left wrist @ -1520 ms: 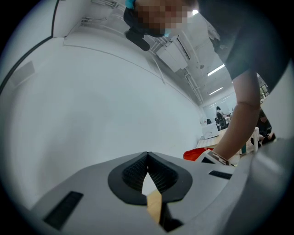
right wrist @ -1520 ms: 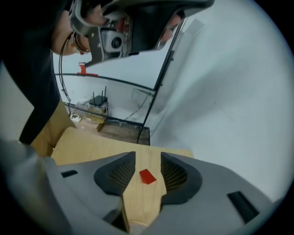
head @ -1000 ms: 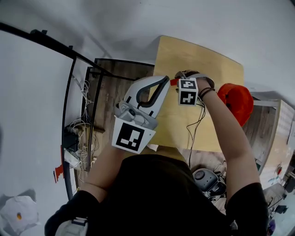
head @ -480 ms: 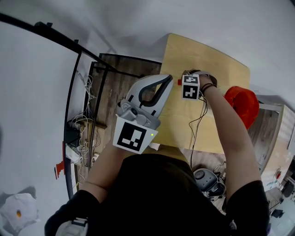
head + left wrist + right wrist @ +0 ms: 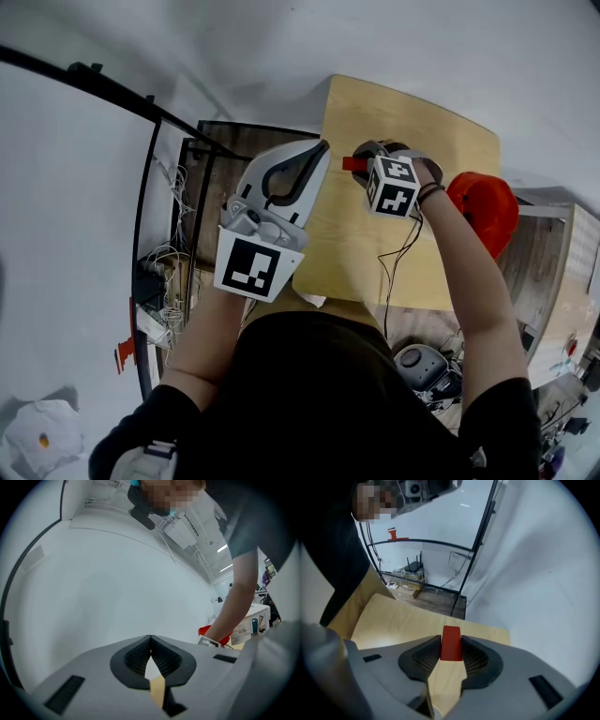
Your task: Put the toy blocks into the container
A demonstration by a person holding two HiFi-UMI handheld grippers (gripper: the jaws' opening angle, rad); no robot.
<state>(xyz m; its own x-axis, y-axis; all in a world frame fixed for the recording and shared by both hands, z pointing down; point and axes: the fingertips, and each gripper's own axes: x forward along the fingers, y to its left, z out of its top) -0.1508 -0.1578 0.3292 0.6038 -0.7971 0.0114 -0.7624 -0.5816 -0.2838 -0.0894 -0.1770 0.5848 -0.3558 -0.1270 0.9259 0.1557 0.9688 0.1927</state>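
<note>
Head view shows a pale wooden table (image 5: 422,117) standing on a white floor, its top bare where it shows past the arms. A person in a black shirt (image 5: 319,403) fills the bottom of the picture, both forearms reaching out over the table's near side. A black metal frame (image 5: 150,178) stands to the left of the table, with a tangle of cables (image 5: 167,253) beside it on a strip of dark wood flooring.

The red container (image 5: 483,211) sits at the table's right edge, just beyond the person's right forearm; whether it rests on the top or beside it I cannot tell.

The left gripper (image 5: 323,145) is held over the table's left edge. In the left gripper view its black ribbed pads meet at the tips, so the tongs are closed, and nothing is held between them.

The right gripper (image 5: 364,155) hangs above the middle of the table and points steeply down. Its jaws have just been closing, and in the right gripper view both pads press against the sides of a red toy block (image 5: 451,644), which stands upright between them with the tabletop behind it. The block is off the table and well left of the container.
</note>
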